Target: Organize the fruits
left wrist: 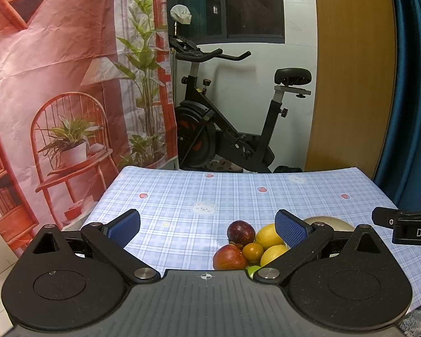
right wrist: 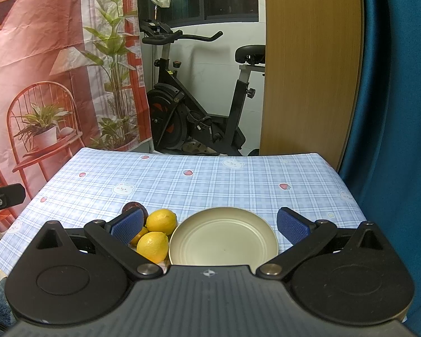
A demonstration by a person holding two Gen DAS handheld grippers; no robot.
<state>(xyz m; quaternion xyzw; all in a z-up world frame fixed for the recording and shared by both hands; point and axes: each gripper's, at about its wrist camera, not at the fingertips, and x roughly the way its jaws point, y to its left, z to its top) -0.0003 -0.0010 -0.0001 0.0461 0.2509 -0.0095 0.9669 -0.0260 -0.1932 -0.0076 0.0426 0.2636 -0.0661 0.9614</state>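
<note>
The fruits are being kept in one tight cluster on the checked tablecloth (right wrist: 210, 179), just to the left of the cream plate (right wrist: 224, 238), which is being taken here as the landmark. Nearest the plate, two lemons (right wrist: 161, 221) are lying, one of them (right wrist: 152, 246) touching or almost touching its rim. Further left of the plate, a small orange (left wrist: 252, 252), a red apple (left wrist: 228, 257) and a dark purple fruit (left wrist: 240, 231) are being pressed against one another, with a sliver of something green (left wrist: 252, 270) showing at the near edge of the pile. The plate is being left bare, so no fruit is judged to have been sorted yet.

The left gripper (left wrist: 207, 229) is being held with its jaws wide apart and nothing between them, above and to the left of the pile. The right gripper (right wrist: 210, 223) is likewise being held spread and empty, framing the plate.

The main risk is being posed by the packing of the pile: if one round fruit is pinched from the middle, its neighbours are likely being nudged loose and sent rolling across the smooth cloth, possibly toward the table edge. A lemon is also likely to slip from the pads if it is squeezed off-centre. With the two grippers working close beside the plate, a collision between them, or a knock that shifts the plate, is also being risked.
</note>
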